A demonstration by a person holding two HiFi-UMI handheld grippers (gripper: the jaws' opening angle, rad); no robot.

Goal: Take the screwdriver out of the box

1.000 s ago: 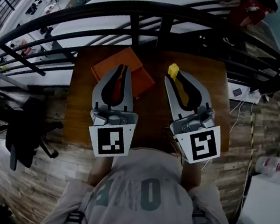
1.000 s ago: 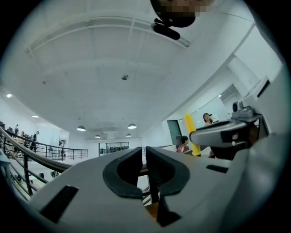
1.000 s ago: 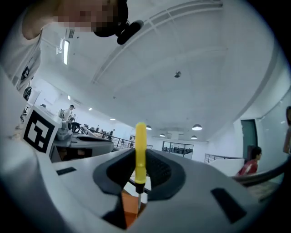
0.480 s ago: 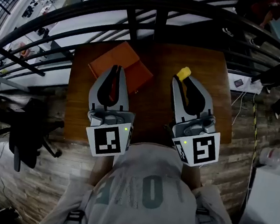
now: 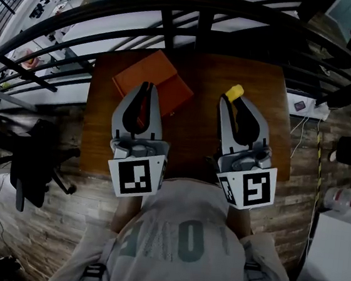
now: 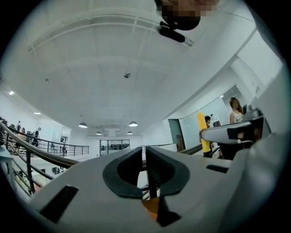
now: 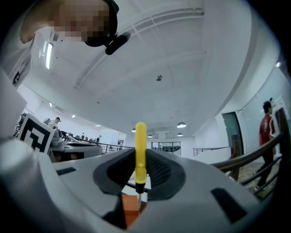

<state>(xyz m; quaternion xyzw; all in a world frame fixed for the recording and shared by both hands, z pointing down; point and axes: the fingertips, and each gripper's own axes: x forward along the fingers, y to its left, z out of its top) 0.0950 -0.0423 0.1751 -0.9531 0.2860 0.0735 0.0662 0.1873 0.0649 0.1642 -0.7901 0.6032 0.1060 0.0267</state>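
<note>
The yellow-handled screwdriver [image 5: 234,92] sticks out past the tips of my right gripper [image 5: 234,103], which is shut on it, clear of the box and over the wooden table [image 5: 195,133]. In the right gripper view the screwdriver [image 7: 140,145] stands upright between the pads, its metal shaft pointing down. The orange box [image 5: 169,89] lies at the table's far left. My left gripper [image 5: 145,89] hovers over it with its jaws together and nothing seen between them [image 6: 145,157]. The left gripper view also catches the screwdriver [image 6: 201,132] off to the right.
A dark metal railing [image 5: 202,20] curves right behind the table's far edge. A black chair [image 5: 35,158] stands on the floor to the left. A white table [image 5: 345,250] is at the lower right. A person in red [image 7: 265,132] stands beyond the railing.
My right gripper has carried the screwdriver to the right, further from the box, and rolled slightly. The left gripper has stayed over the box.
</note>
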